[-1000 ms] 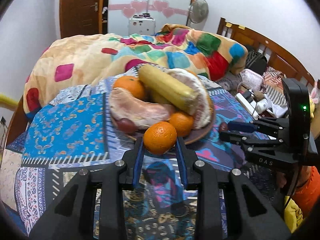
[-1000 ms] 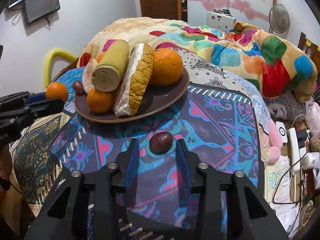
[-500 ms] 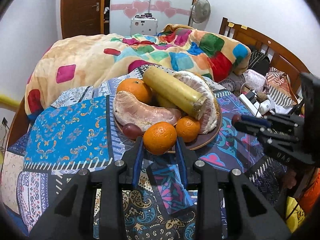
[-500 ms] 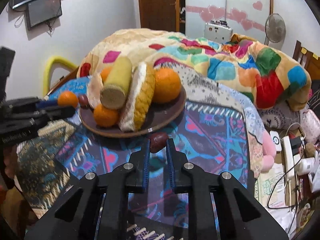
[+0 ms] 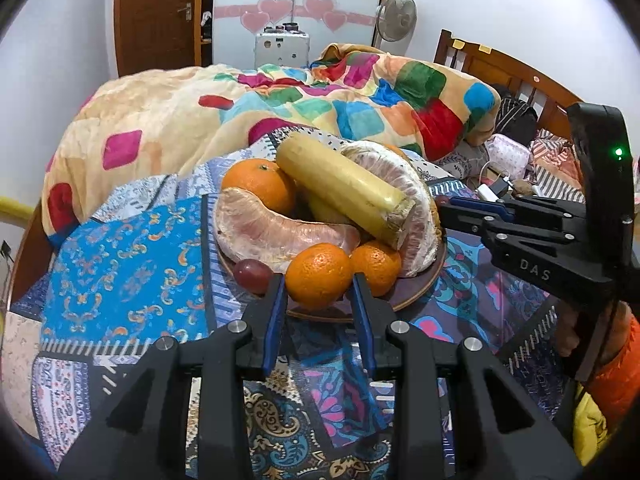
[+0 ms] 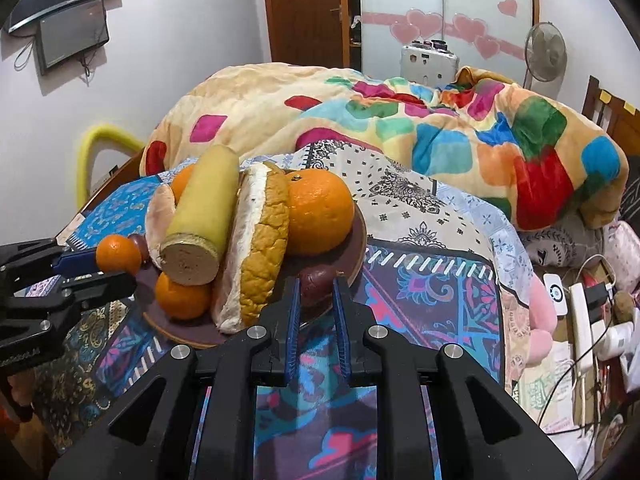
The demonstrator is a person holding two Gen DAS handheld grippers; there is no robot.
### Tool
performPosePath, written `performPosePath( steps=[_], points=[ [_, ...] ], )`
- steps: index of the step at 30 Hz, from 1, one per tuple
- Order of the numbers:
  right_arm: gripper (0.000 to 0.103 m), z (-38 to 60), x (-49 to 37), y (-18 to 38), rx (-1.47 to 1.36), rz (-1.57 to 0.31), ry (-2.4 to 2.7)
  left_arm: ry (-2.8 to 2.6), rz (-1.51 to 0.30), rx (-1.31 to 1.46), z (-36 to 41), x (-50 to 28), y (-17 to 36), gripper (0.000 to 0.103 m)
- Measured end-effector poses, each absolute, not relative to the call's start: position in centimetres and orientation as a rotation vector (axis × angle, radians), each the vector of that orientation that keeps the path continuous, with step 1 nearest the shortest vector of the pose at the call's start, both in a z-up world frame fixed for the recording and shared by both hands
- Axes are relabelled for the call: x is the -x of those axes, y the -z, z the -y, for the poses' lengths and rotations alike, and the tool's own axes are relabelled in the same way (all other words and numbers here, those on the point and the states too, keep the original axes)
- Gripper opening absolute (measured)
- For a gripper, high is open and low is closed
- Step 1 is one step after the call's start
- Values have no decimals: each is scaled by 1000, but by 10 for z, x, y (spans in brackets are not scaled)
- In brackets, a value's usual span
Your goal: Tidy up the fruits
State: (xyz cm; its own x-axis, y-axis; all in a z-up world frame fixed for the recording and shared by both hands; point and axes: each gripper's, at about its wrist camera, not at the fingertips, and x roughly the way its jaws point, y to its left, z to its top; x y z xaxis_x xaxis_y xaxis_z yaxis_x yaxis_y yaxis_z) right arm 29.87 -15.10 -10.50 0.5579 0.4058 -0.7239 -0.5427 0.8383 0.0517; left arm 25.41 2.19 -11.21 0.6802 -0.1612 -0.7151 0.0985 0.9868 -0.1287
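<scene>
A brown plate [image 5: 420, 292] on a patterned cloth holds a large orange [image 5: 258, 184], a yellow banana piece [image 5: 344, 184], pomelo segments [image 5: 276, 232], a small tangerine [image 5: 378, 260] and a dark grape [image 5: 252, 274]. My left gripper [image 5: 318, 280] is shut on a small tangerine [image 5: 318, 274] at the plate's near edge. My right gripper [image 6: 316, 288] is shut on a dark red plum-like fruit [image 6: 316, 282] over the plate's rim [image 6: 358, 252]. The right gripper also shows at the right of the left wrist view [image 5: 444, 204], and the left gripper at the left of the right wrist view [image 6: 100, 260].
A colourful quilt [image 5: 280, 112] is heaped behind the plate. Power strips, cables and small items [image 6: 584, 312] lie to the right of the cloth. A wooden headboard [image 5: 504, 68] stands at far right, and a fan [image 5: 396, 16] and cabinet at the back.
The right gripper closed on the dark fruit and carried it from the cloth to the plate's rim. The left gripper brought its tangerine closer over the plate's near edge.
</scene>
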Motion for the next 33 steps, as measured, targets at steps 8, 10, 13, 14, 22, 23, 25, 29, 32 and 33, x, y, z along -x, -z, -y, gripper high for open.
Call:
performPosePath(
  steps=[8, 10, 13, 14, 22, 23, 25, 29, 32, 33],
  points=[
    [24, 148, -297, 108, 221, -822, -555, 156, -804, 104, -22, -254, 111, 39],
    [29, 149, -296, 107, 220, -818, -551, 150, -800, 99, -22, -251, 109, 39],
    [30, 153, -293, 100, 211, -808, -544, 139, -784, 93, -24, -242, 100, 39],
    [30, 155, -291, 95, 203, -803, -548, 134, -775, 89, -24, -239, 96, 39],
    [30, 179, -236, 23, 128, -640, -554, 82, -592, 57, -20, -179, 27, 39],
    [30, 180, -227, 14, 123, -615, -555, 77, -556, 51, -19, -166, 15, 39],
    [30, 185, -205, -6, 106, -556, -564, 74, -504, 44, -16, -146, -2, 39],
    [31, 192, -154, -44, 75, -421, -574, 70, -398, 44, -10, -101, -34, 40],
    [40, 195, -116, -63, 52, -331, -583, 63, -323, 38, -4, -66, -51, 48],
    [43, 195, -106, -67, 48, -308, -584, 56, -295, 30, -2, -53, -55, 50]
  ],
)
